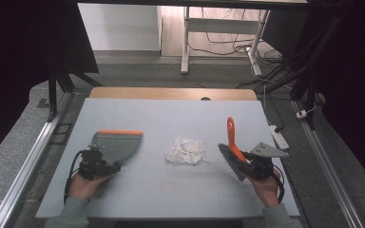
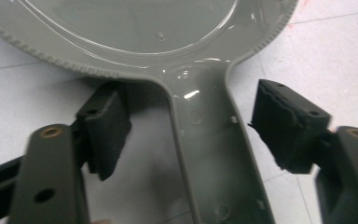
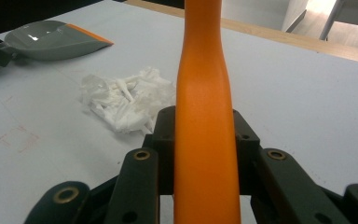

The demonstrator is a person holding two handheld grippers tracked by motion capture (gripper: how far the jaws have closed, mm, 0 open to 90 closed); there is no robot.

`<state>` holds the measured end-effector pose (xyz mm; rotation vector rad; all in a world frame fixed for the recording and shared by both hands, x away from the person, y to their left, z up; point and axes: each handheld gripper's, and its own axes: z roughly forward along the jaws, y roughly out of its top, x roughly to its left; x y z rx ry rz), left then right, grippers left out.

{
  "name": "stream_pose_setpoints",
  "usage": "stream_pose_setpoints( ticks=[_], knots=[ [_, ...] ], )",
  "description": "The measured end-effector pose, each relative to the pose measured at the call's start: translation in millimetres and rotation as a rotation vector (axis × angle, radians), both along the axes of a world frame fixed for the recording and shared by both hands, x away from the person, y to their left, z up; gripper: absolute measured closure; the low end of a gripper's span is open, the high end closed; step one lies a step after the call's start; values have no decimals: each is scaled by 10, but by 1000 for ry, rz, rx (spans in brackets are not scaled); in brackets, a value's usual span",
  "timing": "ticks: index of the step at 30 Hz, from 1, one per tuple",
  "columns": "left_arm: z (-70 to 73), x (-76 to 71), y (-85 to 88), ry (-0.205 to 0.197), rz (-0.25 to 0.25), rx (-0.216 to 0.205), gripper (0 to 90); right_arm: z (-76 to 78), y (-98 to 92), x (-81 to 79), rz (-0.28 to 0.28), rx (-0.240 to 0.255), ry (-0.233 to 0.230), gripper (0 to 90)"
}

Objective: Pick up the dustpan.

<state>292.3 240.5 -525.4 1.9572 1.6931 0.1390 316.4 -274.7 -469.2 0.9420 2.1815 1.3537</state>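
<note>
The left gripper (image 2: 193, 135) has its jaws set wide on both sides of the grey dustpan (image 1: 118, 144) handle, and the pads seem not to touch it yet. The right gripper (image 3: 205, 140) is clamped on the orange brush (image 1: 231, 138) handle. Between them, at the middle of the table (image 1: 171, 118), lies the white paper scraps (image 1: 186, 150) pile, not swept. Sweeping is all left.

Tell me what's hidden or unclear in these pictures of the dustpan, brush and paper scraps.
- Dustpan: front lip cut off by the left gripper view's top edge.
- Brush: bristles out of frame in the right gripper view.
- Paper scraps: too small to count in the high view.
</note>
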Motion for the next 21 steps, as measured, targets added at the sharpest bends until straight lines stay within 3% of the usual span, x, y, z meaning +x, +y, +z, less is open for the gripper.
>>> stream_pose_setpoints(
  ticks=[17,21],
  knots=[
    [-24,11,24,-19,17,-49,569,-7,2,3,1,-4,1,703],
    [-22,7,58,-21,46,-58,605,-7,0,3,-1,-7,1,703]
  ],
)
